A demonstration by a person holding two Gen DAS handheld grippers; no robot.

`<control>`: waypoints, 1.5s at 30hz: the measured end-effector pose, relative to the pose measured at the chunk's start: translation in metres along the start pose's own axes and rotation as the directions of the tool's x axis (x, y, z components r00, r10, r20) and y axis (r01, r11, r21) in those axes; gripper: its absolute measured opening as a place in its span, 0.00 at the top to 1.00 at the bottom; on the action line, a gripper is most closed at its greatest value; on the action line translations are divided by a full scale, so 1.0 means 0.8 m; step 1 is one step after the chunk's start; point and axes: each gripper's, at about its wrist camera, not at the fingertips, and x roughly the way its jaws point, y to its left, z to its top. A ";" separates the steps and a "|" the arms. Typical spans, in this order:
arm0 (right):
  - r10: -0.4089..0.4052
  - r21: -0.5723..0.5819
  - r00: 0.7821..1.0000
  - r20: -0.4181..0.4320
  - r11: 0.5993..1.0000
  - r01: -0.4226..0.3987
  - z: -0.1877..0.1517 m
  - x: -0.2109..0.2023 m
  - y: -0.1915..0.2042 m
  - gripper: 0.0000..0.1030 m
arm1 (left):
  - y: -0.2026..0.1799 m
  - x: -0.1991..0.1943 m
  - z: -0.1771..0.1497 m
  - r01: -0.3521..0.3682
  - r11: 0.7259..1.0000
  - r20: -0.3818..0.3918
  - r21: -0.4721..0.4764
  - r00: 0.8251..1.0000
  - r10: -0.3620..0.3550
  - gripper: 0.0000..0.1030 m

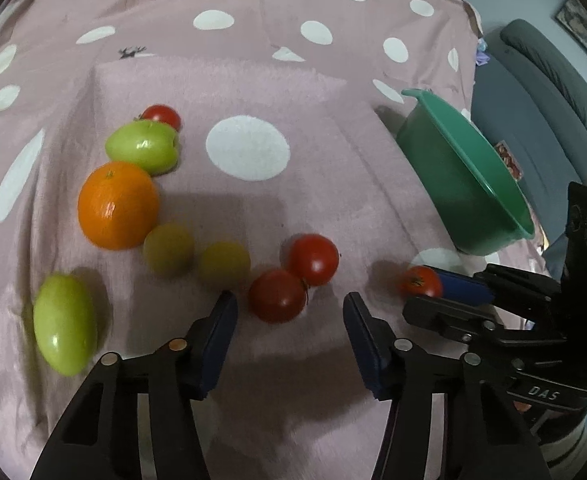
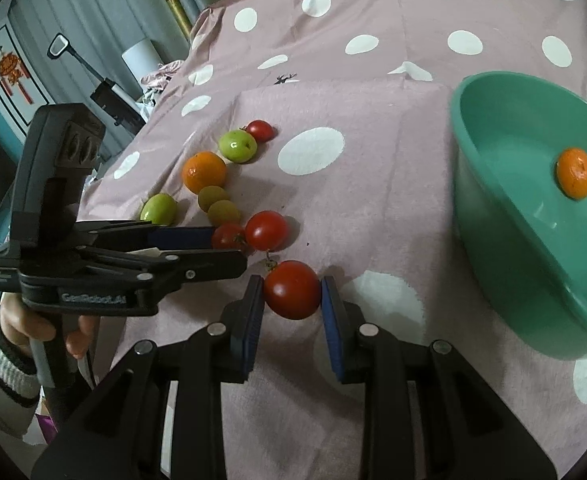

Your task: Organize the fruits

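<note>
My right gripper (image 2: 292, 294) is shut on a red tomato (image 2: 292, 289); the same tomato shows in the left wrist view (image 1: 420, 281). My left gripper (image 1: 289, 304) is open, with two red tomatoes (image 1: 278, 295) (image 1: 313, 259) just ahead of its fingertips. An orange (image 1: 118, 205), two yellow-green fruits (image 1: 168, 248) (image 1: 224, 265), two green fruits (image 1: 143, 146) (image 1: 64, 322) and a far small tomato (image 1: 161, 115) lie on the cloth. A green basin (image 2: 489, 184) at the right holds a small orange (image 2: 575, 173).
The surface is a pink cloth with white dots (image 1: 247, 153), draped over a raised block. The basin also shows in the left wrist view (image 1: 465, 184), tilted at the cloth's right edge. A grey sofa (image 1: 549, 92) stands beyond it.
</note>
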 end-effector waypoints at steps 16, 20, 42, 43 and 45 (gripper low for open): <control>0.023 0.030 1.000 0.009 0.999 -0.023 0.000 0.003 -0.009 0.71 | -0.014 0.010 0.007 -0.062 0.990 -0.011 0.129 0.998 0.064 0.71; 0.032 0.039 0.999 0.018 0.999 -0.032 0.000 0.000 -0.009 0.71 | -0.001 -0.006 0.002 -0.020 0.998 0.001 0.066 1.000 0.020 0.71; 0.066 0.002 0.995 0.078 0.998 -0.067 -0.001 -0.032 0.018 0.71 | -0.013 -0.093 -0.005 0.001 1.000 0.154 0.007 0.988 -0.002 0.71; 0.066 0.001 0.994 0.083 0.998 -0.067 0.000 -0.034 0.019 0.71 | -0.015 -0.095 -0.006 -0.003 1.000 0.154 0.012 0.988 0.001 0.71; 0.069 -0.002 0.993 0.093 0.998 -0.070 0.000 -0.039 0.019 0.71 | -0.019 -0.095 -0.005 -0.010 1.000 0.153 0.016 0.988 0.007 0.71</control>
